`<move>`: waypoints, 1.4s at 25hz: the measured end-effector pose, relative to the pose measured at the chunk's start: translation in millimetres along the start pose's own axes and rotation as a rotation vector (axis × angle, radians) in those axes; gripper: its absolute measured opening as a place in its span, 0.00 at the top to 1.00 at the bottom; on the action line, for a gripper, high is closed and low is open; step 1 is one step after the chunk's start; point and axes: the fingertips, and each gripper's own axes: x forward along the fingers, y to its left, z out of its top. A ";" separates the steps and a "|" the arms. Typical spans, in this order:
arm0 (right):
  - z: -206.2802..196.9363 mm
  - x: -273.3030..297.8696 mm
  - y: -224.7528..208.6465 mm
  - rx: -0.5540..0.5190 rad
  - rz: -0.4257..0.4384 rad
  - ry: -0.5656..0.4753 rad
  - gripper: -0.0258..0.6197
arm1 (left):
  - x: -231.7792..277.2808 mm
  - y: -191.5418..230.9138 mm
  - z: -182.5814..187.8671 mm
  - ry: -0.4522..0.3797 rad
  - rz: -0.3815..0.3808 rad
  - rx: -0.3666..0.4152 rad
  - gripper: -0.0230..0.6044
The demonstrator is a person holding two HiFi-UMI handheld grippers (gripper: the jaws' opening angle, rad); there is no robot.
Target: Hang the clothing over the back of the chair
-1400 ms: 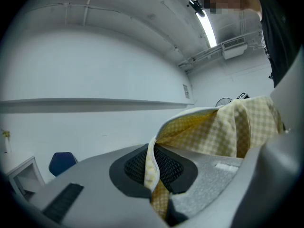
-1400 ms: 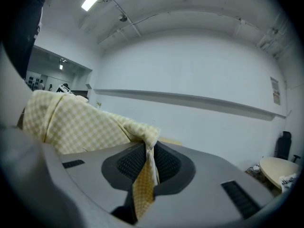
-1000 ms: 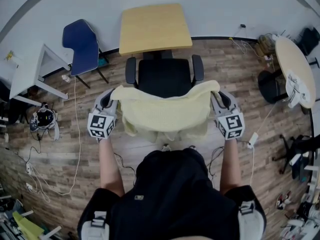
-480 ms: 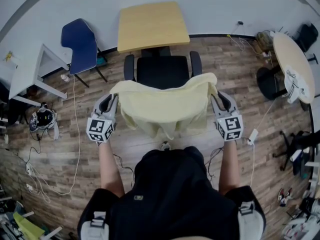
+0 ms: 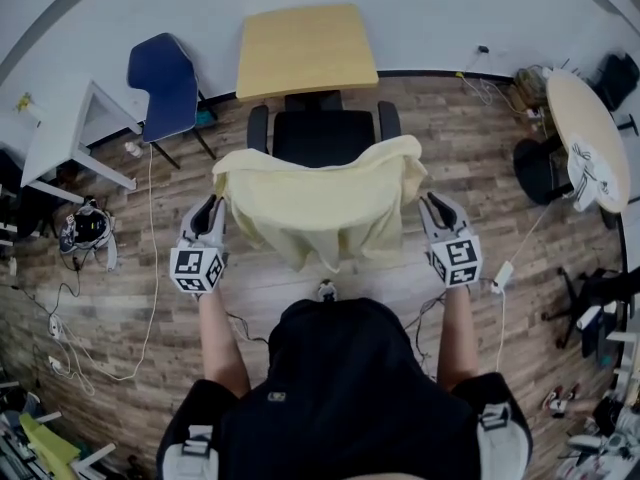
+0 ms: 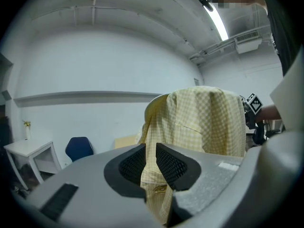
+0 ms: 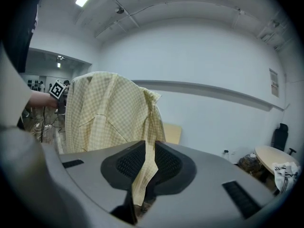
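Shirt (image 5: 318, 208): thin woven cloth, pale yellow check, matt, softly creased.
Chair (image 5: 325, 136): black, matt seat; smooth plastic-looking armrests.
Desk top (image 5: 305, 53): light wood look, smooth, matt.
Floor (image 5: 262, 298): wood-grain planks, low sheen.
Blue chair (image 5: 165, 83): smooth moulded shell, plastic look.
Left gripper (image 6: 151, 161): grey matt shell, faintly grainy; pads (image 6: 172, 165) black, grid-ribbed, rough.

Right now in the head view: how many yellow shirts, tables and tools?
Yellow shirts: 1 (yellow shirt, draped over the black chair)
Tables: 3 (wooden table, white table, round table)
Tools: 2 (left tool; right tool, jaws closing with a strip of the yellow shirt between them)
Total: 6
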 end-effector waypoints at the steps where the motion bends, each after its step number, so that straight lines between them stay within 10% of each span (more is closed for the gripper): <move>1: 1.0 -3.0 0.2 -0.006 0.006 -0.001 0.89 | -4.3 -3.6 0.8 -0.001 0.002 -0.006 0.86; 35: -52.0 -85.2 20.0 -0.042 0.195 0.031 0.97 | -98.7 -143.3 6.7 -0.004 0.055 -0.030 0.96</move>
